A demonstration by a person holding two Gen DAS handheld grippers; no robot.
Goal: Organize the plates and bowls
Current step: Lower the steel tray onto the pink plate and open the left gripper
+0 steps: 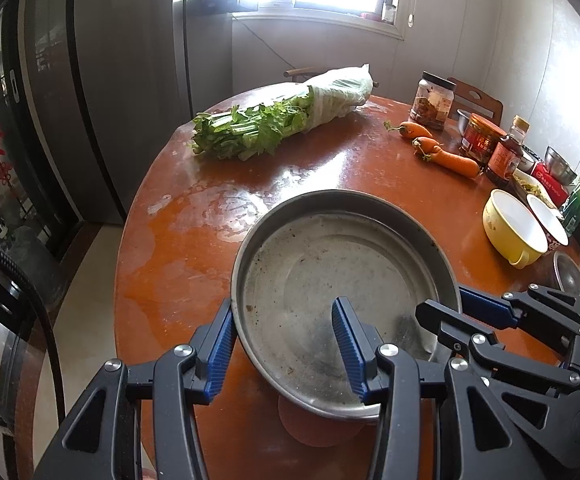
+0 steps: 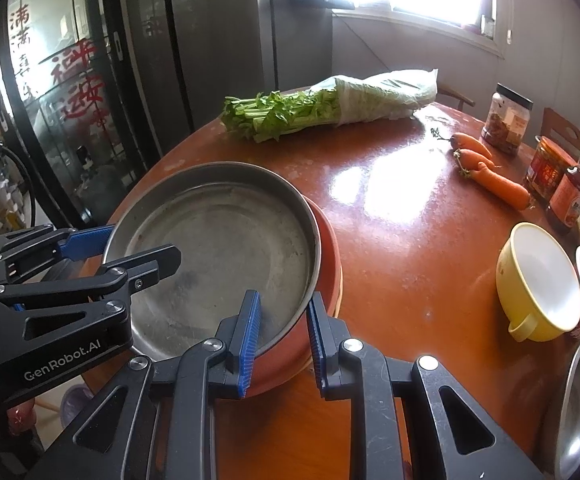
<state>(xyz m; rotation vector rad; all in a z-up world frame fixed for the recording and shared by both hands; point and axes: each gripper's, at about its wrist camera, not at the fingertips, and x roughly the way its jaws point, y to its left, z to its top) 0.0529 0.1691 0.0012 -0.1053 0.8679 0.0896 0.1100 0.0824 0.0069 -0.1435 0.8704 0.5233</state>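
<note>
My round, shallow steel pan (image 1: 342, 280) sits tilted on a stack of red-orange bowls (image 2: 326, 264) at the near edge of the round red-brown table (image 1: 330, 168). My left gripper (image 1: 285, 344) straddles its near-left rim, parted; my right gripper (image 2: 283, 334) straddles its right rim, parted

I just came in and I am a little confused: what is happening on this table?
A person holds a metal pan with two tools. The left hand-held gripper and the right hand-held gripper each straddle its rim on opposite sides. The pan sits on a red dish. A yellow bowl waits nearby.
</note>
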